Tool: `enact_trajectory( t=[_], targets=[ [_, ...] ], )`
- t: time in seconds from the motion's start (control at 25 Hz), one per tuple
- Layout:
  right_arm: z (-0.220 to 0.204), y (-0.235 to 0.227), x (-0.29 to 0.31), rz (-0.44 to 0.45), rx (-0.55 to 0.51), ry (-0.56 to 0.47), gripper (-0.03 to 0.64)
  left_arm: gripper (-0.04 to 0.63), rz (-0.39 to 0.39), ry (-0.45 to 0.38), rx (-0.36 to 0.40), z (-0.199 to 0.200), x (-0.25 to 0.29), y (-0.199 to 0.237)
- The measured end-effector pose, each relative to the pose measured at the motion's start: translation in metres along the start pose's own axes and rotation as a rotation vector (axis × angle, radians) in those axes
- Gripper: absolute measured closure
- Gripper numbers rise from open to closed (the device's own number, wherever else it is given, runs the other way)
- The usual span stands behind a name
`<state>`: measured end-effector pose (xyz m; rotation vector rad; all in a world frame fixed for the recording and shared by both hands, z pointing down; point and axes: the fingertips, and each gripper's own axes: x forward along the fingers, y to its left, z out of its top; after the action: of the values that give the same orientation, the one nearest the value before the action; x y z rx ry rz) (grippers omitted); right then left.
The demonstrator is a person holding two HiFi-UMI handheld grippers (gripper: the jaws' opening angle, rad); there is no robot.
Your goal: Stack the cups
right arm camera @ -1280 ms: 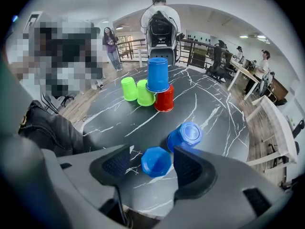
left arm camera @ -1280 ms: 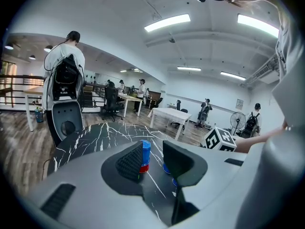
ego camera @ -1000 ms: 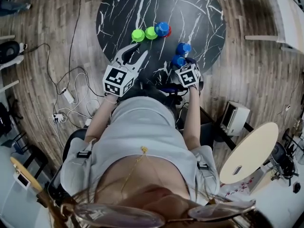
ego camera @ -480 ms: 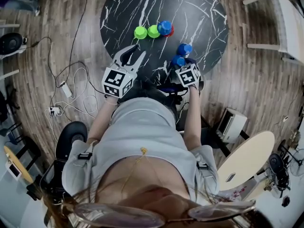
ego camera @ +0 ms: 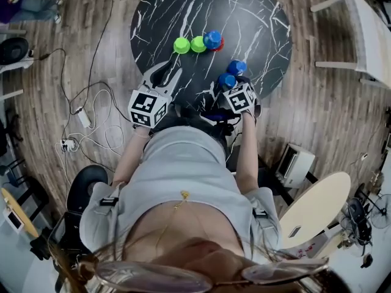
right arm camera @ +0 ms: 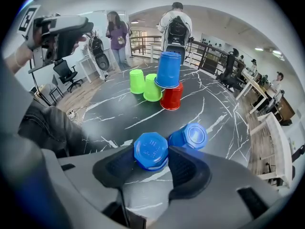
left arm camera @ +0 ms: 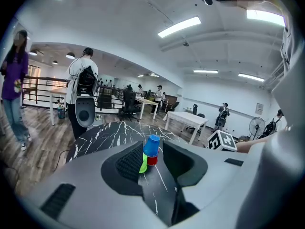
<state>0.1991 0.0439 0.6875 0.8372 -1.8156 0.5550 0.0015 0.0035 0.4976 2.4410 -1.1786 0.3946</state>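
Observation:
On the black marble table stand two upside-down green cups, side by side. Right of them a blue cup sits stacked on a red cup. Nearer me are two more upside-down blue cups. My right gripper is shut on the nearer blue cup, its pads against both sides. The other blue cup stands just behind it to the right. My left gripper is open with nothing between its jaws, hovering at the table's near left, short of the green cups.
Cables and a power strip lie on the wooden floor to the left. A round beige table stands at the right. In the left gripper view, several people and white desks stand beyond the table.
My right gripper's jaws have come in around the nearer blue cup. Both grippers sit slightly further up the table than before; the cups have not moved.

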Motion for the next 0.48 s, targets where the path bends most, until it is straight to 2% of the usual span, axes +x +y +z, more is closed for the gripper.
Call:
enact_trajectory(
  t=[0.48],
  targets=[
    [0.047,0.012,-0.010,0.000,-0.005,-0.035,0.387,0.465,-0.052,0.008,0.020,0.010,0.001,0.020]
  ],
)
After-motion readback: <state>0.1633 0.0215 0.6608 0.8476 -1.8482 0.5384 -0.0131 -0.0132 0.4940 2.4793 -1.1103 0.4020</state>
